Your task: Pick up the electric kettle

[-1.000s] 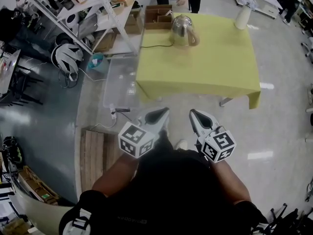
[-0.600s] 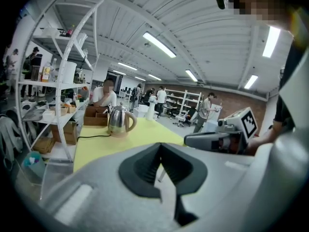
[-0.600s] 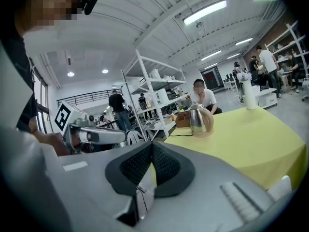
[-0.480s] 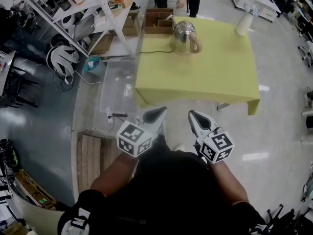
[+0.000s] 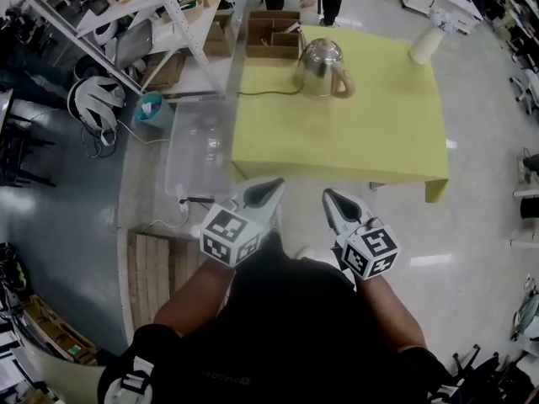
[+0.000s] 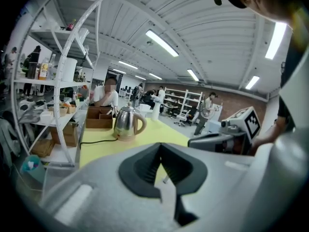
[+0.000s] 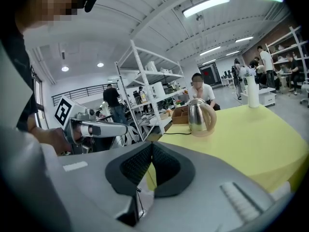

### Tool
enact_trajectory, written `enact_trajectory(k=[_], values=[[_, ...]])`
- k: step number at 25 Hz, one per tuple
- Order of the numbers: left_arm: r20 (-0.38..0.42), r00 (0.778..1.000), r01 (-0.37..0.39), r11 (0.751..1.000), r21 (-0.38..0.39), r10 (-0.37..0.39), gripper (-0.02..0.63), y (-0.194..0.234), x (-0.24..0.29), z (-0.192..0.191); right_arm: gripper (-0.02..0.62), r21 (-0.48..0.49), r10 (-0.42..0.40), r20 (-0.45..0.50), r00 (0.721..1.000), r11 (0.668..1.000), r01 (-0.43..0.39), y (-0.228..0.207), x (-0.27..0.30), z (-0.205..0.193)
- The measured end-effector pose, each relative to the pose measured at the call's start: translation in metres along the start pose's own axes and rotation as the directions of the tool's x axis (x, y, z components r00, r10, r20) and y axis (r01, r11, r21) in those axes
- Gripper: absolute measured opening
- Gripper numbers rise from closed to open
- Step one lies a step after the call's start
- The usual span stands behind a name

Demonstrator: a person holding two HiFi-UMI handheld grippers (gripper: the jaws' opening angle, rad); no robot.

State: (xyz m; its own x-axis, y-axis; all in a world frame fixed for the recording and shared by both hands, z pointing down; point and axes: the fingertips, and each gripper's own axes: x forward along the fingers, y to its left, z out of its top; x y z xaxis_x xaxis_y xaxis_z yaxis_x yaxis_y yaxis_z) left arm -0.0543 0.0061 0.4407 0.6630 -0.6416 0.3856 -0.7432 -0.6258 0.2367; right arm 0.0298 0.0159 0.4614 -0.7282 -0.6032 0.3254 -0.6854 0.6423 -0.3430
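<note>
Our left gripper (image 5: 271, 187) and right gripper (image 5: 330, 195) were closed, empty — the electric kettle (image 5: 318, 66) stood far ahead, nearer the right.

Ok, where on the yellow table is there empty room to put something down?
The whole near half of the yellow table is bare, from the kettle to the front edge. The strip between the kettle and the white container is free too. It's crowded at the far left corner: the kettle, its cord and the cardboard box.
</note>
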Motion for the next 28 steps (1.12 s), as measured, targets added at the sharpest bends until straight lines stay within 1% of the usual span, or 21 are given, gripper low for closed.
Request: enact_trajectory(k=[11,16,21,28], values=[[-0.016,1.0,-0.007,1.0,0.006,0.007,0.002,0.062,0.028,0.019,0.006,0.01,-0.026,-0.039,0.999,1.0,0.026,-0.028,0.054,0.015],[-0.031,1.0,0.004,1.0,0.009,-0.004,0.002,0.085,0.043,0.028,0.006,0.02,-0.045,-0.055,0.997,0.999,0.046,-0.045,0.073,0.022],[-0.056,0.998,0.019,1.0,0.014,-0.018,0.002,0.106,0.056,0.031,0.006,0.023,-0.054,-0.064,0.996,0.998,0.056,-0.052,0.091,0.029],[-0.07,0.997,0.028,0.999,0.029,-0.026,0.002,0.134,0.071,0.041,0.006,0.034,-0.074,-0.072,0.995,0.996,0.077,-0.065,0.114,0.041]])
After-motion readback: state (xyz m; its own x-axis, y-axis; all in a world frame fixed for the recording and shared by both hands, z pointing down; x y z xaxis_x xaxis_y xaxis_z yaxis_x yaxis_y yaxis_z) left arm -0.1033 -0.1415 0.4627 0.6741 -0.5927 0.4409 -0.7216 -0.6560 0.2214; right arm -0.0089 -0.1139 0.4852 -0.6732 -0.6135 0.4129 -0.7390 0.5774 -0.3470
